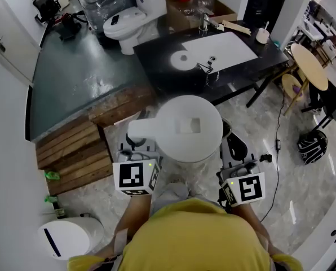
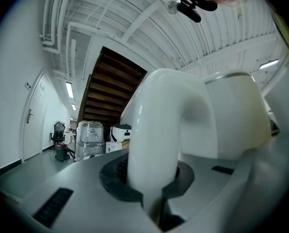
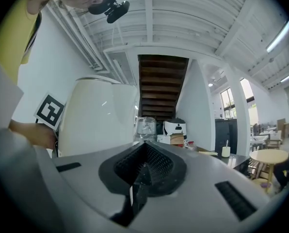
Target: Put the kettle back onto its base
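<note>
In the head view a white kettle (image 1: 189, 127) hangs in the air in front of me, above the marble floor. My left gripper (image 1: 136, 144) is shut on its curved handle (image 1: 147, 130). In the left gripper view that handle (image 2: 159, 140) fills the gap between the jaws of the left gripper (image 2: 156, 198). My right gripper (image 1: 235, 149) sits beside the kettle's right side with its jaws together and nothing between them. In the right gripper view, where the right gripper (image 3: 138, 181) points level, the kettle body (image 3: 101, 118) is to its left. The round kettle base (image 1: 182, 60) lies on a white mat (image 1: 227, 49) on the black table (image 1: 157, 54) ahead.
A white toilet (image 1: 129, 20) and cardboard boxes (image 1: 185, 10) stand behind the table. Wooden pallets (image 1: 72, 151) lie to the left, and a white bin (image 1: 69, 236) is near my feet. A round wooden table (image 1: 309, 65) and a dark bag (image 1: 310, 145) are at the right. A cup (image 1: 262, 35) sits on the table's far corner.
</note>
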